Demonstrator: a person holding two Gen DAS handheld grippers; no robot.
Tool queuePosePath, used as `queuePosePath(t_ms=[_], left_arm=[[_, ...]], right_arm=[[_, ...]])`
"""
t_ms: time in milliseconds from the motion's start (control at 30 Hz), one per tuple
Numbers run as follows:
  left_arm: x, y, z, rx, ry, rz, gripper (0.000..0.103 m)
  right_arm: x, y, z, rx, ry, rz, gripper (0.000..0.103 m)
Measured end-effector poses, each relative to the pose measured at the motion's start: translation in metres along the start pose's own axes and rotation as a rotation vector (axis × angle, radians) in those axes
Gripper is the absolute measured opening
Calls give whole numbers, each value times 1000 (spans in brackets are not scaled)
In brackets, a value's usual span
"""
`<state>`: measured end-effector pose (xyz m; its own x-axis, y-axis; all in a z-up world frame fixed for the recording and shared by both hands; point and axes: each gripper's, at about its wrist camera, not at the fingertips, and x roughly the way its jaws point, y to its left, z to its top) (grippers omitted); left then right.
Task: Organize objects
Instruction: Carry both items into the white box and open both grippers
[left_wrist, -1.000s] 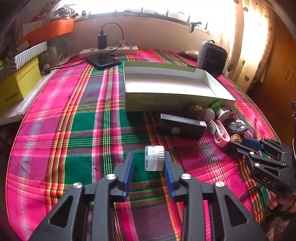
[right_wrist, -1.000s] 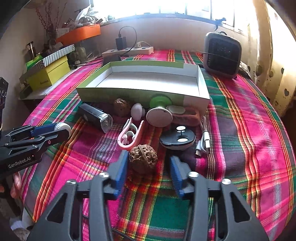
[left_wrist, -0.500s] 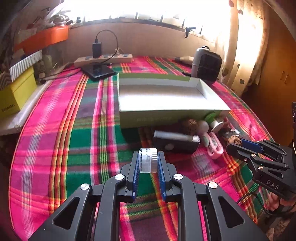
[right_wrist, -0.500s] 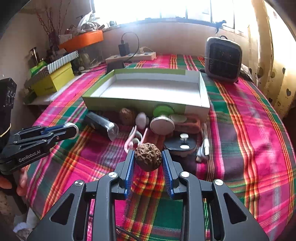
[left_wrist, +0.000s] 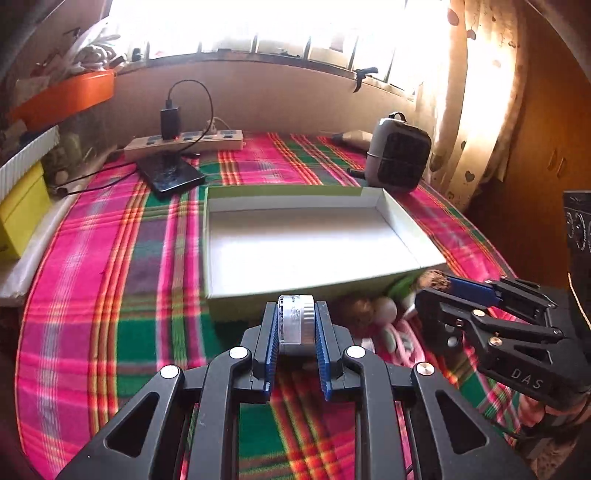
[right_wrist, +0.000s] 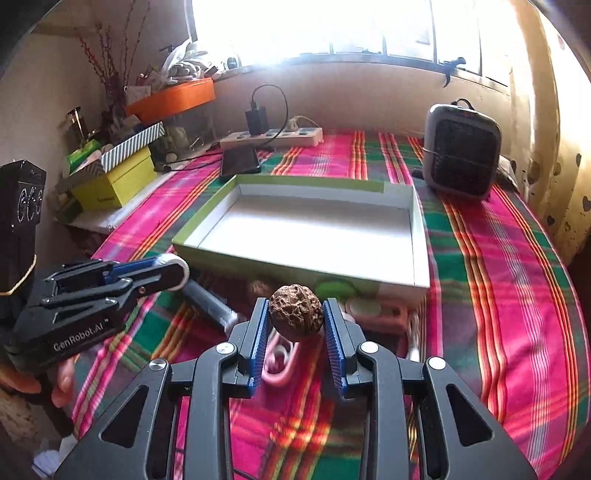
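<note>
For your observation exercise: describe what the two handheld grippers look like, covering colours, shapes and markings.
Both grippers are black plastic frames with triangular cut-outs, silver round bolt heads and ribbed blue pads on the fingers. The left gripper bears white "GenRobot.AI" lettering on its side, seen from the right wrist view; the right gripper bears "DAS".

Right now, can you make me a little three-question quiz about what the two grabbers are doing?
1. True or false: the white box already has things inside.
2. What does the right gripper hold? A) walnut B) spoon C) key
3. Fill in: the left gripper is shut on a small ____ jar.

Key: 1 false; 2 A; 3 clear
</note>
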<state>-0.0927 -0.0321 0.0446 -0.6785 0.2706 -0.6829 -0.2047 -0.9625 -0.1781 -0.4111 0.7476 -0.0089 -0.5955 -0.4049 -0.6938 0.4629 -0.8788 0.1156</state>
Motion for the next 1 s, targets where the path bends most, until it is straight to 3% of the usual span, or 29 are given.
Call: queuePosePath(t_ms=[200, 500, 1000], left_arm=[[20, 9, 23, -21, 9, -17, 17], [59, 23, 48, -21, 56, 30, 17], [86, 37, 57, -8, 89, 66, 17]], right_arm=[[23, -6, 29, 9, 21, 9, 31], [69, -6, 51, 11, 91, 3, 31], [111, -5, 65, 14, 168, -21, 31]])
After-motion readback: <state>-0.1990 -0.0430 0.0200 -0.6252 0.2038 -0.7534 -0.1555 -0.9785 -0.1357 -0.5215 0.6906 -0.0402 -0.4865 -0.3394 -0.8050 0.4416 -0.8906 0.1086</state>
